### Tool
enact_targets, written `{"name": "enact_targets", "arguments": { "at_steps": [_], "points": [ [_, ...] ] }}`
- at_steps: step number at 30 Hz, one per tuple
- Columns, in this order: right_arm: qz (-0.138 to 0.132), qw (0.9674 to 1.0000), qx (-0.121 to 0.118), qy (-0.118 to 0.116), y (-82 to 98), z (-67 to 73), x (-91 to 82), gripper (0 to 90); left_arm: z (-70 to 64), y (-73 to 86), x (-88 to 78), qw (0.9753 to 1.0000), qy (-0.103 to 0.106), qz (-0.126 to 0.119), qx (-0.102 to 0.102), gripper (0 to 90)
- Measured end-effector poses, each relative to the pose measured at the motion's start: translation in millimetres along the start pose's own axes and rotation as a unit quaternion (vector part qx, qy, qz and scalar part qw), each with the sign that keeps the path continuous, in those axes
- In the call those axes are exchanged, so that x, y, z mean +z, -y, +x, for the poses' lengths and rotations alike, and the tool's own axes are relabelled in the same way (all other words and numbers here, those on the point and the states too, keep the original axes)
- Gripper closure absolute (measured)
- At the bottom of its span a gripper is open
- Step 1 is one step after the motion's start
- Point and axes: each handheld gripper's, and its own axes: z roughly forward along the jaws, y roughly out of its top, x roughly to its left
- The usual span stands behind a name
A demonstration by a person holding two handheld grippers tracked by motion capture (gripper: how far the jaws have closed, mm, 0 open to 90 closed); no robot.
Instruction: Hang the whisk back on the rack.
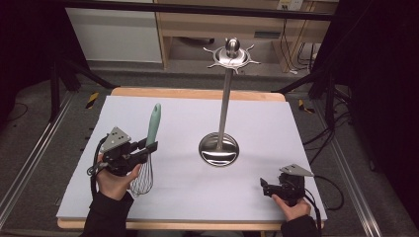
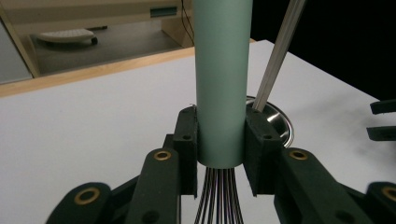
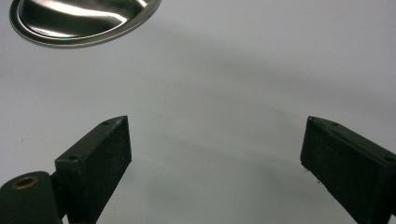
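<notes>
A whisk [image 1: 148, 148] with a pale green handle [image 2: 222, 70] and a wire head is held at the left of the table. My left gripper [image 1: 150, 146] is shut on the lower end of that handle, just above the wires [image 2: 217, 196], with the handle pointing away and up. A steel utensil stand [image 1: 225, 94] with a round base [image 1: 219, 149] and a hooked top ring [image 1: 231, 55] rises at the table's middle. My right gripper [image 1: 263, 187] rests open near the front right, its jaws wide apart over bare white table [image 3: 219, 116], and the stand's base [image 3: 79, 18] lies ahead of it.
The white table top [image 1: 178, 113] has a wooden rim at back and front. Dark frame rails and cables run along both sides of the table. Wooden shelving stands behind it. The right gripper's jaw tips [image 2: 383, 119] show at the right edge of the left gripper view.
</notes>
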Motion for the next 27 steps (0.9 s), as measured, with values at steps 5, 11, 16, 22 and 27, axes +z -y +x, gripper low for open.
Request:
{"name": "enact_targets", "arguments": {
  "at_steps": [5, 11, 16, 22, 27],
  "points": [
    [0.001, 1.0000, -0.005, 0.005, 0.1, -0.5, 1.4, 9.2, -2.3, -12.0, 0.1, 0.9998, 0.008, -0.020, 0.002, 69.1],
    [-0.001, 1.0000, 0.000, 0.002, -0.2, -0.8, 0.3, 9.2, -0.6, -25.2, 1.7, 0.9992, 0.020, -0.035, -0.002, 69.1],
    [-0.001, 1.0000, 0.001, 0.005, -0.5, -1.0, 0.5, 9.2, 0.1, -38.7, 5.6, 0.9989, 0.029, -0.036, -0.004, 69.1],
    [-0.001, 1.0000, 0.000, 0.006, -0.8, -1.5, 0.9, 9.2, -7.2, -56.5, 6.5, 0.9982, 0.034, -0.048, 0.009, 69.1],
    [-0.002, 1.0000, 0.003, 0.003, -1.0, -1.4, -0.1, 9.2, -16.5, -70.1, 8.1, 0.9975, 0.042, -0.054, 0.018, 69.0]
  ]
}}
